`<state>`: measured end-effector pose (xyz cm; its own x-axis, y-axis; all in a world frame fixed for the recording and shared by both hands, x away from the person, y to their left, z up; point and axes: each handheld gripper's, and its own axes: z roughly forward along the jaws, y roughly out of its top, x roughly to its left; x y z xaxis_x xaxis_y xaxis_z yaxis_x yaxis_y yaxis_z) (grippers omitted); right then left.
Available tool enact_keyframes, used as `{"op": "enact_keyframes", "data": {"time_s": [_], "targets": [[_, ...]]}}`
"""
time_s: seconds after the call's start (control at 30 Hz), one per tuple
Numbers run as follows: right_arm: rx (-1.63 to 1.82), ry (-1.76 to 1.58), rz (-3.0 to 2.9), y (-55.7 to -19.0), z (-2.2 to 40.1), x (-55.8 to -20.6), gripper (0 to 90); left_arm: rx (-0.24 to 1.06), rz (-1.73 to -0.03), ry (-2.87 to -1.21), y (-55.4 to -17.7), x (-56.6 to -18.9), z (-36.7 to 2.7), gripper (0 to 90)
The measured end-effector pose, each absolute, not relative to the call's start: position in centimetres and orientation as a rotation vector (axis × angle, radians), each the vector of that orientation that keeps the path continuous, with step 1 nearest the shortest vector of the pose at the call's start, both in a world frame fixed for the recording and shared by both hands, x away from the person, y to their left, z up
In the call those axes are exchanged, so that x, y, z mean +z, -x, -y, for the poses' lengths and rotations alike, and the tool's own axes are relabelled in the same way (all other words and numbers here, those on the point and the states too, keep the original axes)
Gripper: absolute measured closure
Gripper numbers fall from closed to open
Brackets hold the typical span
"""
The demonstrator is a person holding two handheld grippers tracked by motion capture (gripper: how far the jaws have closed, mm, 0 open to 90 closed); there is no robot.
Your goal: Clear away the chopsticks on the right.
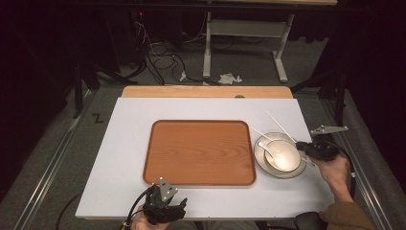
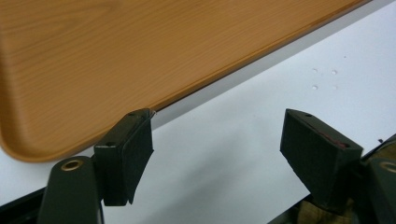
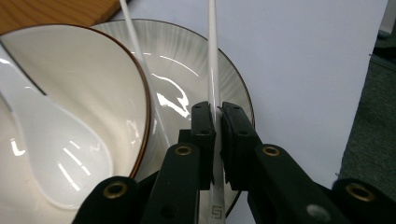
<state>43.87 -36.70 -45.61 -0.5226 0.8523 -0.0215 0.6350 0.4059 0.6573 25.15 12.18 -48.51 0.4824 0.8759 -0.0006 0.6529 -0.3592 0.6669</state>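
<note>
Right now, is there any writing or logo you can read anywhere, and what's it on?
A small square mark, like a stylised "S" or "5": on the chopstick clamped in the right gripper, near its end; too small to be sure.
No readable text on the tray, bowl, plate or spoon.

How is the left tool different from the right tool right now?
The left tool is open with nothing between its jaws; the right tool is shut on a white chopstick. The left tool sits by the wooden tray; the right tool is over the plate. Both have black jaws.
</note>
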Motion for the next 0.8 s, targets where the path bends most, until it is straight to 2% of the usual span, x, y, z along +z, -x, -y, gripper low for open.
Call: {"op": "enact_keyframes", "data": {"time_s": [0.53,0.8], "targets": [[0.981,-1.262,-2.224,-37.7,37.6,-42.9,85.5,0.422,-1.105,-2.201,-27.4,-48.5,-9.9,25.2],[0.996,-1.193,-2.237,-34.0,35.8,-41.8,85.4,0.383,-1.020,-2.226,-28.6,-48.4,-8.6,25.2]]}}
